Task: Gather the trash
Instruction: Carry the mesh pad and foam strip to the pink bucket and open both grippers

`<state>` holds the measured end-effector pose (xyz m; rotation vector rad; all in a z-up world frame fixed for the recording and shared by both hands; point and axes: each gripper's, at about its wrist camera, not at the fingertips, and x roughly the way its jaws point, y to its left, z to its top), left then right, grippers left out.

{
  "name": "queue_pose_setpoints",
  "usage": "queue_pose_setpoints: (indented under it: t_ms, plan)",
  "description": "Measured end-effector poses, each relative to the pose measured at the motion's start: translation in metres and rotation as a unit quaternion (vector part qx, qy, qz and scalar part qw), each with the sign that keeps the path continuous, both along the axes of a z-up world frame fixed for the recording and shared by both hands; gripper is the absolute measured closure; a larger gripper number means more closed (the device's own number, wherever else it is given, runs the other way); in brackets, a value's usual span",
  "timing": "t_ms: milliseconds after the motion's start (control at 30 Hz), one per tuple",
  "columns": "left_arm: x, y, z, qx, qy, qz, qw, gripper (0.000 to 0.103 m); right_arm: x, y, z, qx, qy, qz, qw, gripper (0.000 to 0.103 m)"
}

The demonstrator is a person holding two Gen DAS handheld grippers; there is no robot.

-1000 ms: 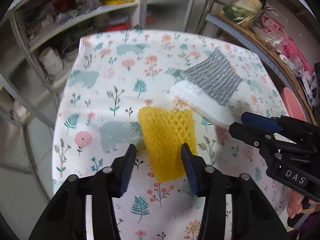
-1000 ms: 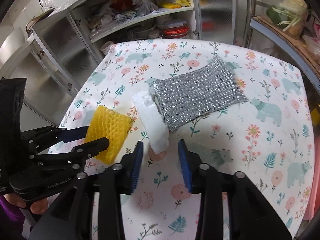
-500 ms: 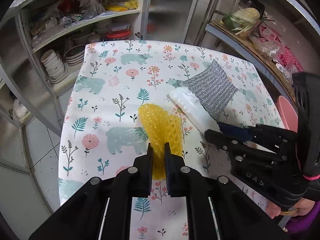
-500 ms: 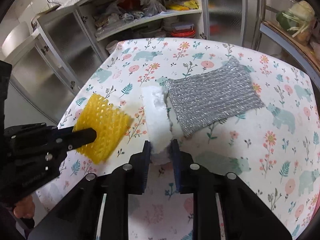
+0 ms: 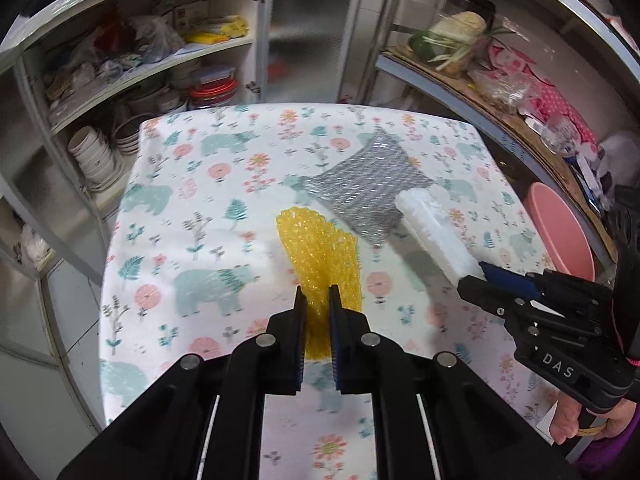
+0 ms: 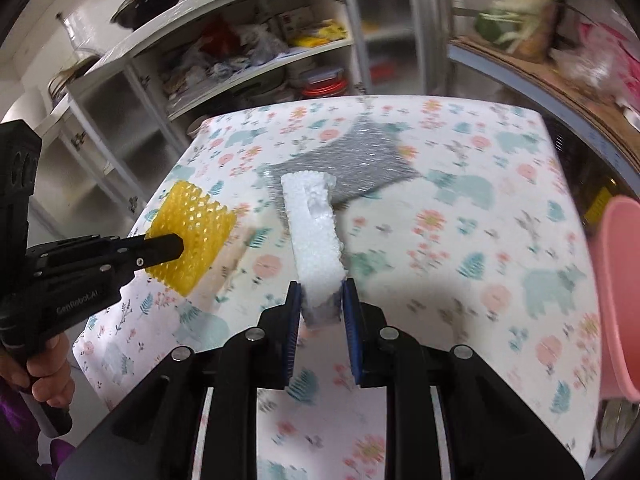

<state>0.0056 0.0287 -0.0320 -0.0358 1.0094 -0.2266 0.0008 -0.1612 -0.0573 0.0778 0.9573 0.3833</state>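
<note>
- Yellow foam net (image 5: pixel 320 256): pinched at its near edge by the left gripper (image 5: pixel 318 300), jaws pressed tight on the mesh. It hangs above the floral tablecloth (image 5: pixel 192 200), clear of the surface.
- White foam strip (image 6: pixel 314 236): clamped at its near end between the blue pads (image 6: pixel 294 312) of the right gripper (image 6: pixel 320 304). The far end points toward the silver bubble-wrap sheet (image 6: pixel 344 168).
- Change over the last second: both sets of jaws stood spread around their pieces, which lay flat on the cloth. Both have since closed, and both pieces have come up off the table.
- Meaning for the task: two of the three trash pieces appear secured. The silver sheet lies flat and untouched. The likely next step is transport to a bin; the pink tub (image 6: pixel 616 288) at the right table edge is a candidate, but that is a judgement only.
- Left wrist view only: the net bunched into a narrow fold at the pinch, and the right gripper seen from the side with the strip projecting ahead of it.
- Right wrist view only: the net's open honeycomb face, the person's hand (image 6: pixel 44 380) on the left gripper's handle, and the notch in the strip's far end.
- Neither view shows the inside of the tub.
</note>
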Motion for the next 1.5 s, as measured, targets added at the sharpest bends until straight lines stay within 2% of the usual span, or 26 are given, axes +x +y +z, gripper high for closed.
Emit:
queue_pose_setpoints:
  t_ms: [367, 733, 1100, 1500]
  plan:
    - [0.016, -0.09, 0.009, 0.001, -0.007, -0.086, 0.9963, 0.094, -0.027, -0.086, 0.003, 0.017, -0.002, -0.103, 0.995, 0.081]
    - [0.029, -0.171, 0.019, -0.019, -0.019, -0.144, 0.9893, 0.094, -0.046, -0.169, 0.014, 0.019, -0.01, -0.2, 0.979, 0.081]
    - [0.027, -0.249, 0.032, -0.028, -0.027, -0.206, 0.9778, 0.093, -0.06, -0.219, 0.025, 0.017, -0.022, -0.256, 0.966, 0.081]
    - [0.026, -0.318, 0.028, -0.006, -0.033, -0.26, 0.965, 0.093, -0.066, -0.255, 0.021, 0.004, -0.016, -0.296, 0.955, 0.081]
